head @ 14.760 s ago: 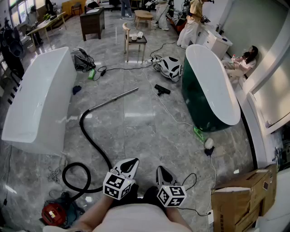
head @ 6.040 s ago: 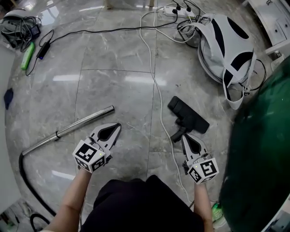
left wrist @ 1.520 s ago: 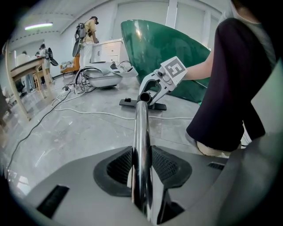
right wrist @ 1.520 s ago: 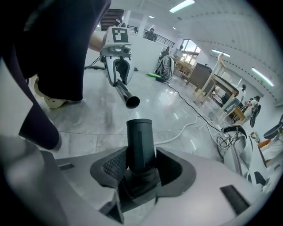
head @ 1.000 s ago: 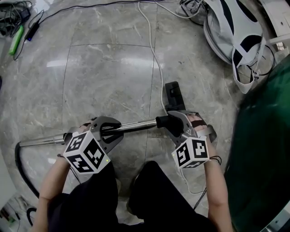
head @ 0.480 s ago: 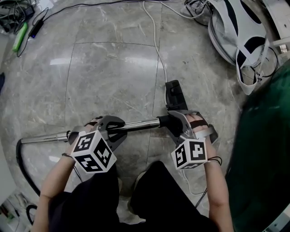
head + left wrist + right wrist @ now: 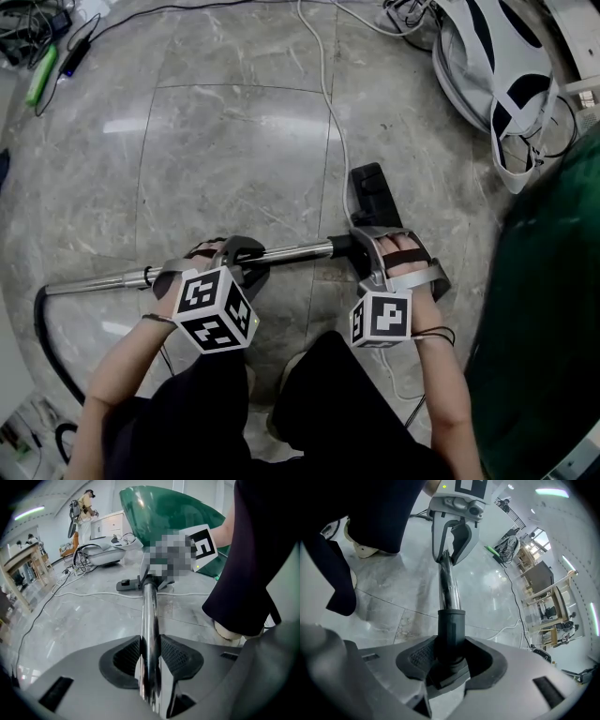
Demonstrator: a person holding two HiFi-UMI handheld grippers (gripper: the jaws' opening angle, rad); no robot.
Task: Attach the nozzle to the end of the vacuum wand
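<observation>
The black nozzle [image 7: 373,192] has its neck between the pads of the right claw [image 7: 361,248], whose jaws have just been closing and now grip it. Its flat head reaches away beyond that claw's tips, which only the head view shows. The right gripper view shows the joint instead: just ahead of the claw, the shiny wand [image 7: 295,250] enters the nozzle's collar, though how deep cannot be told. The left claw [image 7: 242,255] is clenched on the wand farther along, both pads against the tube in the left gripper view. Past the left claw, on the side away from the nozzle, the wand joins a black hose [image 7: 42,328] on the floor, seen from the head alone. A white cable [image 7: 326,122] passes beside the nozzle's head.
</observation>
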